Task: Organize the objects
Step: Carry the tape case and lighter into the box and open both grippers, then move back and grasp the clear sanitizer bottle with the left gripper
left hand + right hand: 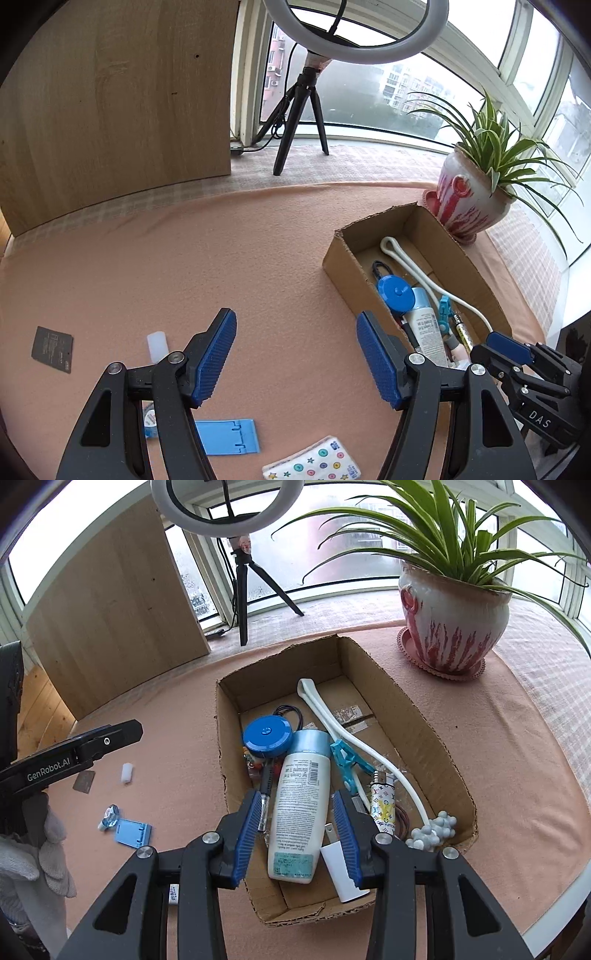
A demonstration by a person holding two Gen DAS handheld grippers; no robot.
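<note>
A cardboard box [424,716] on the peach cloth holds a white bottle [301,808], a blue round disc [267,736], a white massager stick [354,738], a white charger [341,871] and a patterned lighter [384,805]. My right gripper [299,827] is open over the box, its jaws on either side of the bottle without touching it. My left gripper [295,350] is open and empty above the cloth, left of the box [343,269]. On the cloth lie a blue phone stand [227,435], a patterned pouch [317,461], a dark card [51,349] and a small white cap [157,345].
A potted spider plant [454,616] stands behind the box. A ring light on a tripod [299,122] and a wooden panel [122,103] stand at the back by the window. A small tape roll [110,816] lies near the phone stand.
</note>
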